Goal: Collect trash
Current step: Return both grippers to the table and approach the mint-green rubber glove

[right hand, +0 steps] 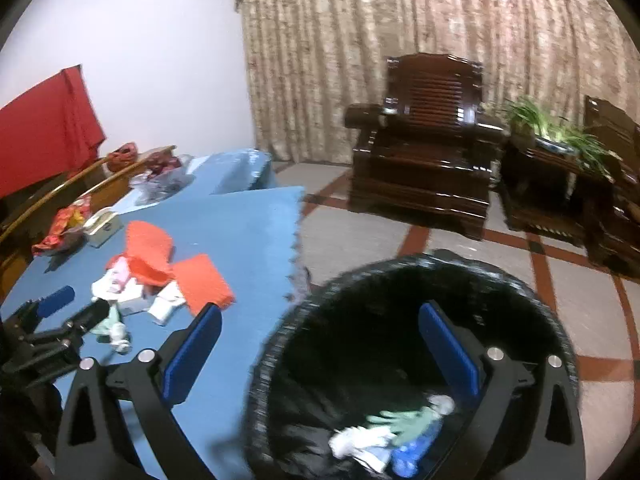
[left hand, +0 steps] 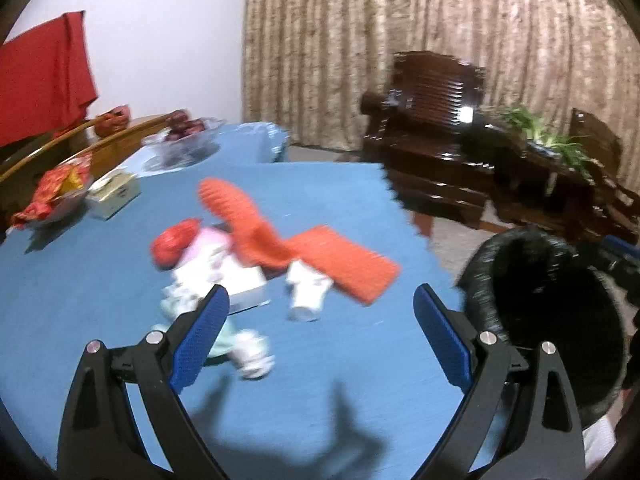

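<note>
No readable text, label, brand or number appears in either view; the small cream cardboard box [left hand: 114,196] on the blue table bears only blurred, illegible marks.
</note>
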Demonstrator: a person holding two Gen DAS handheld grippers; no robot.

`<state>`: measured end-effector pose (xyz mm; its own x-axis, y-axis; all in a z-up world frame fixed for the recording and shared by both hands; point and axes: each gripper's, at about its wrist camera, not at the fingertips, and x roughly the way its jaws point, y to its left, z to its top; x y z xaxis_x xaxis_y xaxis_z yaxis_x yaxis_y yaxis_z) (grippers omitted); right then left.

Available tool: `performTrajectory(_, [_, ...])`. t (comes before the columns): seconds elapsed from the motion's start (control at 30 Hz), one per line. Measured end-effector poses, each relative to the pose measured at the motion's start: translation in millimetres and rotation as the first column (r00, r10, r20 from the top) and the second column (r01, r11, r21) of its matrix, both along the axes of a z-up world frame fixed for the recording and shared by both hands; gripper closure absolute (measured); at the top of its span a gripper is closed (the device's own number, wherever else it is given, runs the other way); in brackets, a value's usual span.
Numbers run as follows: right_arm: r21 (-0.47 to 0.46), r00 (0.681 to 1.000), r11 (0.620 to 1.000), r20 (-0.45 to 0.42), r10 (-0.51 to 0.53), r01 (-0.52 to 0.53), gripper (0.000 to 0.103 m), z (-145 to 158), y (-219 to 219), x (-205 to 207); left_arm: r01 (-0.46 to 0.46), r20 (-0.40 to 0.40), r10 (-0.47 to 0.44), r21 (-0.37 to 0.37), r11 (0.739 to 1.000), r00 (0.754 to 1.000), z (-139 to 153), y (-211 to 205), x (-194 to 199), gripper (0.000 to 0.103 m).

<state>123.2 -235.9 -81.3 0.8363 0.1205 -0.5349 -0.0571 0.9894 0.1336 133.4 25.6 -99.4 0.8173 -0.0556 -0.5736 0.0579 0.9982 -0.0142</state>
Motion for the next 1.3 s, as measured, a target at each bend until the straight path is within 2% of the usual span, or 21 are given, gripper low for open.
performTrajectory(0.2, [0.011,0.996,0.996,0.015,0.089,-0.09,0.006,-4,41,14,-0.093,-0.035,0.093,0.007,0.996,0.995,-14,33,2,0.012])
performTrajectory(0.5, [0.019,0.978,0.978,0.016,0.206,-0.207,0.009,-12,87,39,-0.143,-0.067,0.143,0.003,0.99,0.988,-32,54,9,0.012])
performTrajectory(0.93, [0.017,0.969,0.969,-0.033,0.247,-0.246,0.009,-33,111,65,-0.189,-0.157,0.187,0.005,0.982,0.97,-68,60,42,0.013])
performTrajectory(1.0, [0.015,0.968,0.969,-0.039,0.247,-0.247,0.009,-35,111,67,-0.198,-0.176,0.198,0.017,0.98,0.964,-73,61,47,0.018])
performTrajectory(1.3, [0.009,0.959,0.961,-0.068,0.276,-0.276,0.009,-47,129,72,-0.181,-0.188,0.176,-0.011,0.983,0.966,-71,71,37,0.022])
